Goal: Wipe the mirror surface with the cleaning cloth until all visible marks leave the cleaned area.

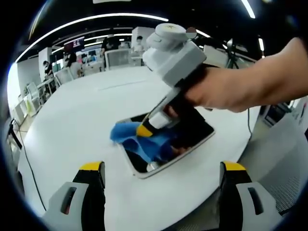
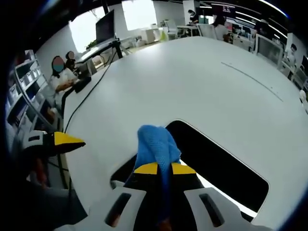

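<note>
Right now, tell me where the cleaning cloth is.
The blue cleaning cloth is clamped in the right gripper, pressed on the mirror lying on the white table.

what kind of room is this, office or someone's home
Most likely an open-plan office or lab, not a home. The mirror lies on a big white table, long ceiling light strips run overhead, and desks with monitors and seated people fill the background.

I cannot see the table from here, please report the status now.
Right gripper shut on blue cleaning cloth, pressed on the rectangular white-framed mirror. Left gripper open, hovering off the mirror. Round white table: nothing blocking.
</note>
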A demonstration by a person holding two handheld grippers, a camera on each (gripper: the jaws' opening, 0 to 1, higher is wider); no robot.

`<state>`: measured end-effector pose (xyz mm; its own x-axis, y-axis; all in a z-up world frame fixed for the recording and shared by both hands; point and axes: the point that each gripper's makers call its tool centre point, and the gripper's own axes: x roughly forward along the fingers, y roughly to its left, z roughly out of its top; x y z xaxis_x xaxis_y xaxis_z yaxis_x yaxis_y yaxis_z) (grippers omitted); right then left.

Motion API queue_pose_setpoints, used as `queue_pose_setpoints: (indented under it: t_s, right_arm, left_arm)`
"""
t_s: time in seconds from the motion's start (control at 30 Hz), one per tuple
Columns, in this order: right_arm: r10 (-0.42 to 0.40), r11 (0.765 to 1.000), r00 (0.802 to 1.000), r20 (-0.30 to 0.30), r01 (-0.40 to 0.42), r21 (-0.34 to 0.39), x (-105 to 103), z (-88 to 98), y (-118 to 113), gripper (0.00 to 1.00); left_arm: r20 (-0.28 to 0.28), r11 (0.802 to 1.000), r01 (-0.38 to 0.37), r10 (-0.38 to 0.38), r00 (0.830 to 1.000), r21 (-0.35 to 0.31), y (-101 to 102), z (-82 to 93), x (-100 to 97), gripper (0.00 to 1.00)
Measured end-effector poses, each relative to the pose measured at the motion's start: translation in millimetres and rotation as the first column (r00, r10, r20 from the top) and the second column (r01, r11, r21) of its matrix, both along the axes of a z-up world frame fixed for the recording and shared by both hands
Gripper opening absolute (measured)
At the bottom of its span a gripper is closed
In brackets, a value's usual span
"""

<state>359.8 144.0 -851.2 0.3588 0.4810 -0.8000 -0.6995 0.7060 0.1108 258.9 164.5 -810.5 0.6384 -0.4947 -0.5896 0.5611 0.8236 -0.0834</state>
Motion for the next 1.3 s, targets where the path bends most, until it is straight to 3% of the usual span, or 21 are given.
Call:
queue_pose_setpoints:
  t_s: [0.57,1.3]
  right_arm:
    - [-0.019,1.000,1.000,0.004,0.019,0.017,0,-0.4,-39,0.02]
    - [-0.044,0.999,0.999,-0.013,0.045,0.030,1,-1.9,-108,0.02]
  left_arm:
    - [-0.002,1.000,0.002,-0.002,1.000,0.007,0,-0.7,-0.1,1.00]
    - [-0.009,1.000,0.011,-0.011,1.000,0.019,-1,-0.6,-2.2,1.00]
